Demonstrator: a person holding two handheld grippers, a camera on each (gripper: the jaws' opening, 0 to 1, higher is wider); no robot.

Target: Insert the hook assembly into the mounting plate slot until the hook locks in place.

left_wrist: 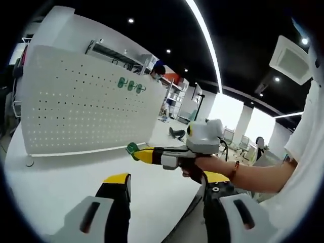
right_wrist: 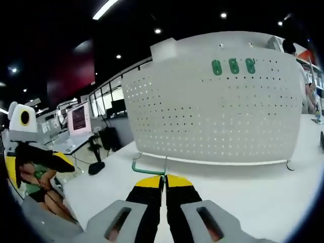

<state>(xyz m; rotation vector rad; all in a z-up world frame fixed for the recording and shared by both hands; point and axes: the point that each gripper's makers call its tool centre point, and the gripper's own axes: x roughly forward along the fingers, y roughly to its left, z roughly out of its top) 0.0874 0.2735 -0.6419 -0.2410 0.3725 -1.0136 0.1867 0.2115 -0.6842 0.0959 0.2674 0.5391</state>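
Three green hooks [left_wrist: 130, 85] already sit in the upper holes of the white pegboard plate [left_wrist: 76, 101] in the left gripper view, so part of the board is dressed. The plate stands upright on the white counter [left_wrist: 61, 182]. The left tongs [left_wrist: 164, 195] rise from the bottom with their jaws well apart and nothing between them. From the right comes the right tongs [left_wrist: 139, 153], held in a hand [left_wrist: 202, 164], with a small green piece at the yellow tips; they are near the plate's lower corner but clear of it.

In the right gripper view the right tongs [right_wrist: 164, 185] have their jaws pressed together on the thin green hook assembly [right_wrist: 147, 169], whose bent wire sticks out ahead and to the left over the counter. The plate fills the middle ground, its three mounted hooks near the top edge. The held hook is well short of any hole, so by my reading the insertion has not begun: the carry to the plate, the seating and the locking are all left.
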